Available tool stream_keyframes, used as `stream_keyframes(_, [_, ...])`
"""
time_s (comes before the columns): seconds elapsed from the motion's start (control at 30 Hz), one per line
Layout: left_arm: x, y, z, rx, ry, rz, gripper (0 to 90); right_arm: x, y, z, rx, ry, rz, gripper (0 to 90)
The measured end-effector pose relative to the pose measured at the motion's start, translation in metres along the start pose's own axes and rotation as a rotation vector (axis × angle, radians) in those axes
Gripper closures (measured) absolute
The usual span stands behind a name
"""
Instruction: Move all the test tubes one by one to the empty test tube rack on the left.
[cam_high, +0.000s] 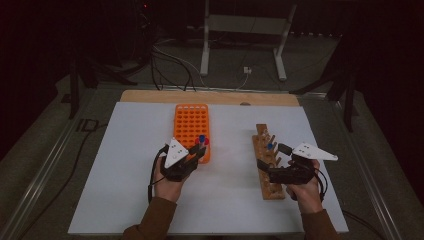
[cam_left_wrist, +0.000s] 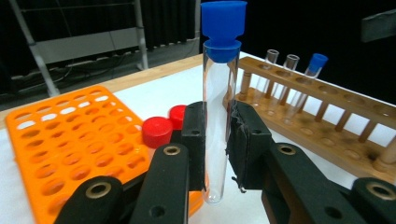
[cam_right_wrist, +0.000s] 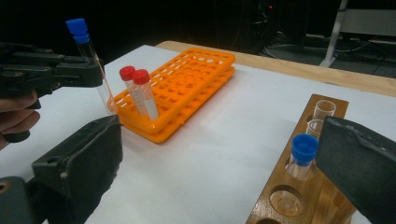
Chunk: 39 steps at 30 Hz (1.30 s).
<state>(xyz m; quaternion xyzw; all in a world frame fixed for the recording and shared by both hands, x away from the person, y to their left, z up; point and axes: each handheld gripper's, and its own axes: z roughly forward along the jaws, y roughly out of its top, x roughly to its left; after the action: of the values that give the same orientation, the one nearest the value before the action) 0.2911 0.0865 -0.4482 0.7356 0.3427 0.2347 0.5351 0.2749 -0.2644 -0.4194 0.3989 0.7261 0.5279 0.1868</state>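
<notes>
White worktop: left gripper clamps a blue-capped tube (upright) over the orange rack near edge; lower it vertically. Right gripper stands apart.

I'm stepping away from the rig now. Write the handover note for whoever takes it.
Left gripper: shut on a blue-capped test tube, held upright above the near end of the orange rack.
Right gripper: open, empty, at the wooden rack.
Done: two red-capped tubes stand in the orange rack.
Left, apparently: seat the held tube; one blue-capped tube and two uncapped tubes remain in the wooden rack.
</notes>
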Motion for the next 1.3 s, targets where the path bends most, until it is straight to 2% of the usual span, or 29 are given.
stream_keyframes(0.23, [0.009,-0.003,-0.001,0.003,0.039,-0.003,77.7,0.000,0.000,0.000,-0.002,0.000,0.000,1.0])
stream_keyframes(0.6, [0.022,-0.013,0.009,0.029,0.100,-0.014,77.7,-0.001,0.000,0.000,-0.004,0.001,0.001,1.0])
stream_keyframes(0.9, [0.028,-0.019,0.019,0.039,0.126,-0.032,77.7,0.000,-0.001,0.000,-0.003,0.004,-0.002,1.0])
stream_keyframes(1.1, [0.030,-0.028,0.021,0.075,0.128,-0.032,77.7,0.000,-0.001,0.000,-0.003,0.007,-0.004,1.0])
stream_keyframes(1.3, [0.029,-0.036,0.025,0.137,0.121,-0.008,77.8,0.001,-0.002,0.002,0.007,0.012,-0.010,1.0])
